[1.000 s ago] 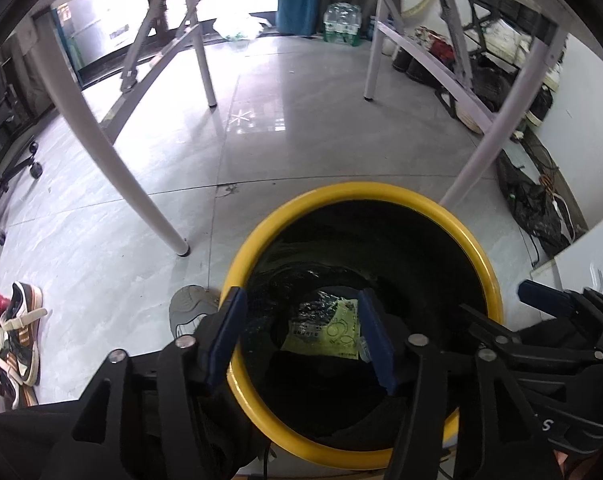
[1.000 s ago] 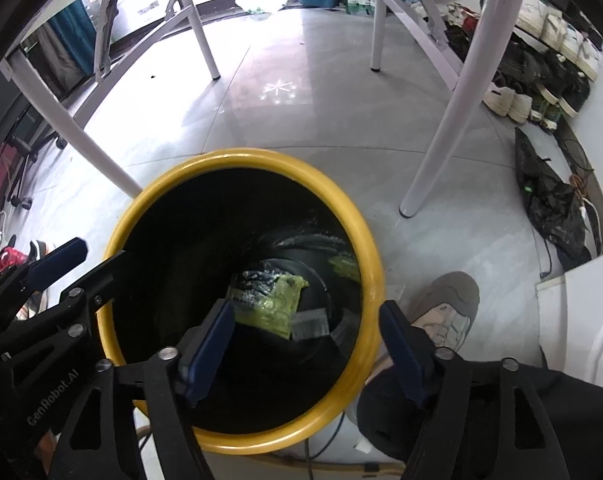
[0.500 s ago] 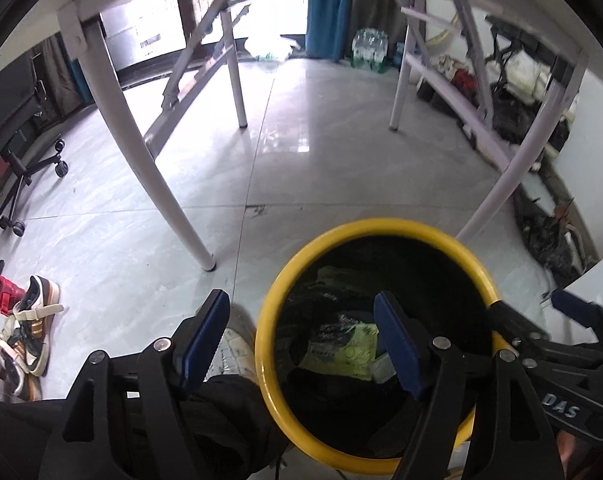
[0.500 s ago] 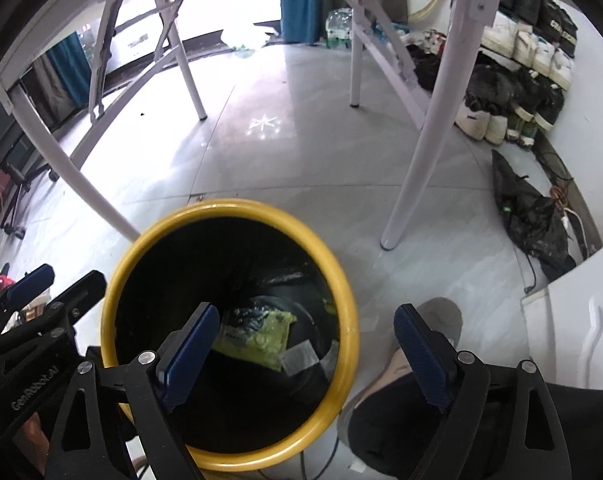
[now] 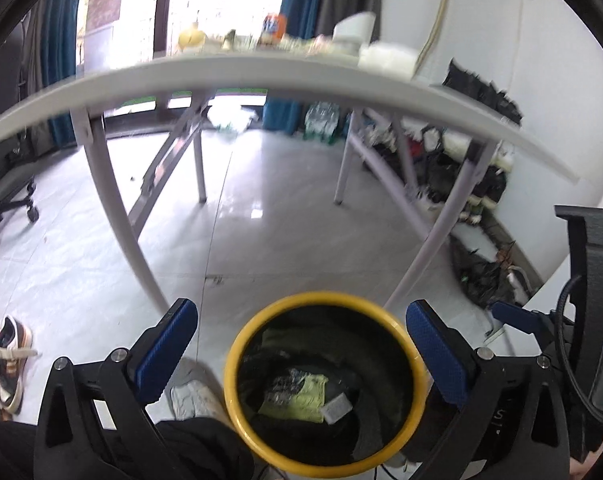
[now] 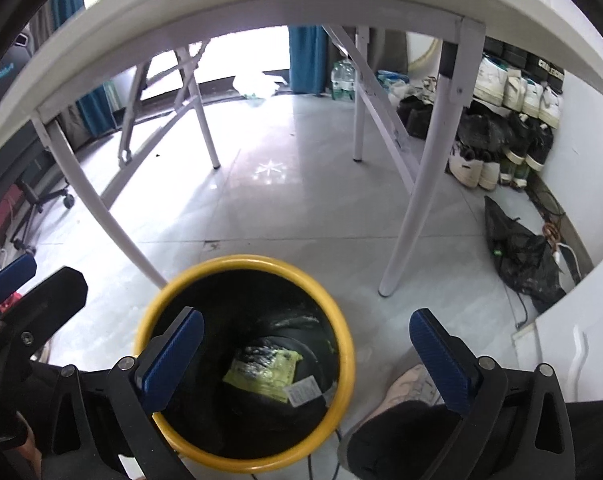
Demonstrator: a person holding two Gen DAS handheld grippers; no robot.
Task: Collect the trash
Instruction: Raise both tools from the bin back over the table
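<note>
A yellow-rimmed black trash bin (image 5: pixel 326 298) stands on the floor below both grippers; it also shows in the right wrist view (image 6: pixel 245 262). A yellow-green wrapper (image 5: pixel 301 398) and a small white scrap (image 5: pixel 336 409) lie at its bottom, also seen in the right wrist view as the wrapper (image 6: pixel 267 372) and scrap (image 6: pixel 303 393). My left gripper (image 5: pixel 301 344) is open and empty, high above the bin. My right gripper (image 6: pixel 307 348) is open and empty, also above it.
A white folding table's edge (image 5: pixel 261 70) arcs overhead, with several blurred items on top (image 5: pixel 277 28). Its legs (image 5: pixel 117 216) (image 6: pixel 417 200) stand just beyond the bin. Shoes (image 5: pixel 5 356) lie left, shoe racks (image 6: pixel 513 92) and a black bag (image 6: pixel 521 252) right. The person's feet (image 6: pixel 413 388) flank the bin.
Both grippers have risen and tilted up away from the bin, which now looks smaller. Both jaws have opened wider. The tabletop's edge and items have come into view.
</note>
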